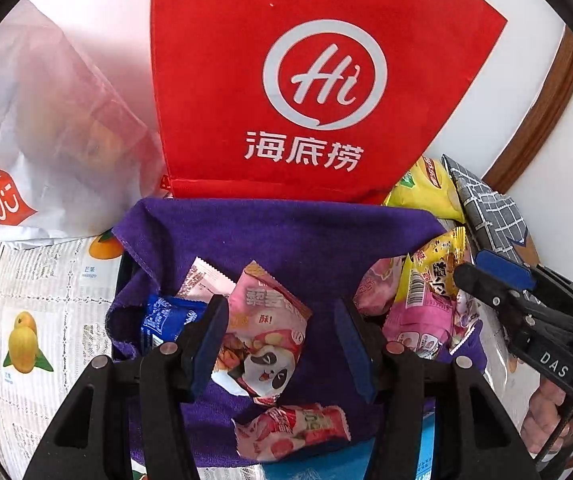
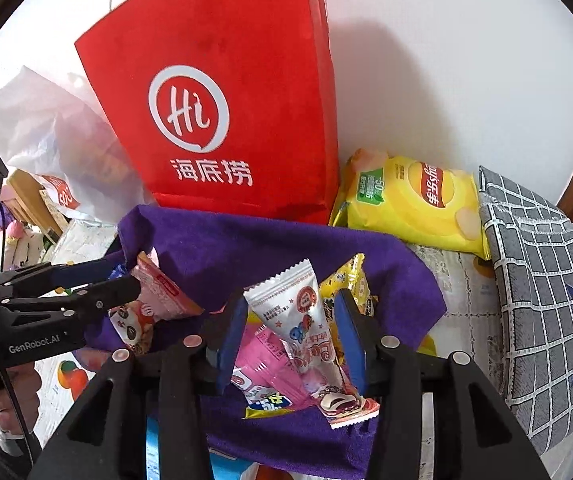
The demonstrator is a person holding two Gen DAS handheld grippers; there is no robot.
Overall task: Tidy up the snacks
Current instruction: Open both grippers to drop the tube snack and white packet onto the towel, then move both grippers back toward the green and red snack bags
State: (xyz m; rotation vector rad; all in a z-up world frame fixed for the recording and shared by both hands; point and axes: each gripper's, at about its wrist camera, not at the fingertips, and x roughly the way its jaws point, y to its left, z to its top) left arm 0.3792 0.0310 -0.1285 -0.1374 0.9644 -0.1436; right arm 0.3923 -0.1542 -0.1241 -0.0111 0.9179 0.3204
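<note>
Several snack packets lie on a purple cloth (image 1: 286, 232). My left gripper (image 1: 280, 308) stands open around a pink panda packet (image 1: 262, 340), which rests against its left pad and stays clear of the right one. A blue packet (image 1: 162, 316) lies to its left and a pink-red packet (image 1: 290, 428) just below. My right gripper (image 2: 291, 300) is open, with a long silver-and-pink packet (image 2: 306, 340) tilted between its fingers, leaning toward the right pad. Under it lie a pink packet (image 2: 262, 372) and a yellow packet (image 2: 350, 280).
A red bag (image 2: 226, 120) with a white logo stands behind the cloth. A yellow chips bag (image 2: 414, 200) and a grey checked cloth (image 2: 534, 280) are on the right, and a white plastic bag (image 1: 46, 120) on the left. A fruit-print table cover (image 1: 46, 300) lies underneath.
</note>
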